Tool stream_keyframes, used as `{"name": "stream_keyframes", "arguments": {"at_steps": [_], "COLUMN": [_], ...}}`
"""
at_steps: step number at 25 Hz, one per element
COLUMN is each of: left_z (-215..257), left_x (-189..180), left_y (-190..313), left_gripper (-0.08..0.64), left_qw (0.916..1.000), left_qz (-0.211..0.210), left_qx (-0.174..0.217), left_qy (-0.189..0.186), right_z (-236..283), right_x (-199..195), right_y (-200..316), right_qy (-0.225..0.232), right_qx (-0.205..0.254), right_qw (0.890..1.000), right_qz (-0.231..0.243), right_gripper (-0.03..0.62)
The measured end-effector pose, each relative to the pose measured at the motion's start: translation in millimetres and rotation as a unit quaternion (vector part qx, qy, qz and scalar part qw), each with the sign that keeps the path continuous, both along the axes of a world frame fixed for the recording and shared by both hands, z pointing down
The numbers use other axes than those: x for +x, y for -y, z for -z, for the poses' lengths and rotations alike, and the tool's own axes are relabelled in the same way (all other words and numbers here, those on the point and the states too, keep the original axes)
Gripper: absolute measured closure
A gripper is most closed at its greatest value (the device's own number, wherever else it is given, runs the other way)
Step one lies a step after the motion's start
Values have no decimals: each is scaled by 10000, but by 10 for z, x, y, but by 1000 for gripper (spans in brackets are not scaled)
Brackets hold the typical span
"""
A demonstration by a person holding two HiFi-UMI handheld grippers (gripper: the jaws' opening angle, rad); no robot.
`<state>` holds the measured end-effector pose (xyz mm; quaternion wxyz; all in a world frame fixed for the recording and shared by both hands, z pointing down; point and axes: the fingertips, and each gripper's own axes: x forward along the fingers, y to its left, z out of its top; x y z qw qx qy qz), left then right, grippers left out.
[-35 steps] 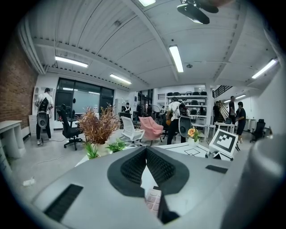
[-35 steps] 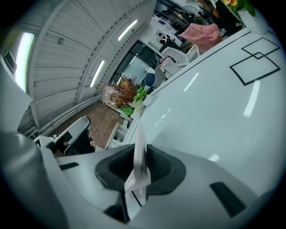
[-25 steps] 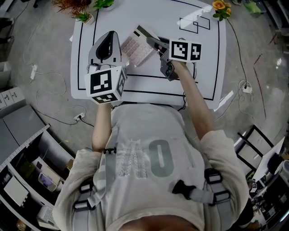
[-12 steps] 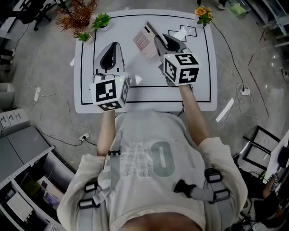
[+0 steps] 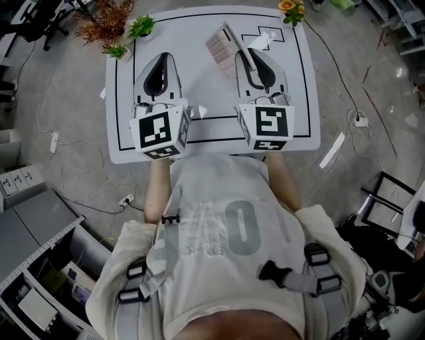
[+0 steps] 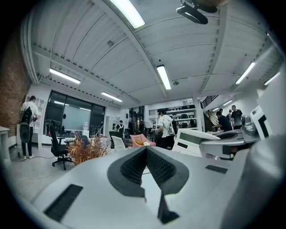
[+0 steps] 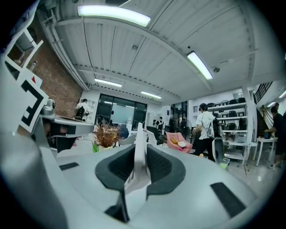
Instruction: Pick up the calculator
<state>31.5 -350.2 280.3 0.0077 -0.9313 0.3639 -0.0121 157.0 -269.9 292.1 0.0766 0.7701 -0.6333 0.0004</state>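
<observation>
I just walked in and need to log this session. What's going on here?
A person stands over a white table with black lines, with a handheld gripper in each hand. The right gripper has its fingers shut on a pale, flat calculator, held on edge and up off the table. The left gripper is shut with nothing in it, held beside the right one. The calculator is picked up.

calculator (image 5: 219, 46) partly hidden by right gripper (image 5: 240, 54), orange flowers (image 5: 290, 5) cut by top edge

The calculator (image 5: 218, 46) looks like smooth pale plastic; the table (image 5: 212, 93) top is matt white.
</observation>
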Motion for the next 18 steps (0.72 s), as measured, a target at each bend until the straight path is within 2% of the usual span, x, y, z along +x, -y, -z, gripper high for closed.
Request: {"name": "stream_keyframes", "arguments": {"at_steps": [4, 11, 18], "left_z": [11, 16, -62], "left_x": [20, 47, -30], "left_y": [2, 51, 5], "left_gripper": [538, 538, 538], "left_qw": [10000, 9998, 9999], "left_qz": [-43, -95, -29], "left_qx": [37, 136, 31], "left_qy": [38, 125, 125], "right_z": [36, -13, -115], "right_x": [-15, -18, -74], "right_y": [-81, -10, -78], "right_qy": [-90, 95, 127], "right_qx": [22, -68, -167], "right_qw": [9999, 9999, 9998], "right_qz": [-71, -51, -3], "right_gripper": [514, 514, 515]}}
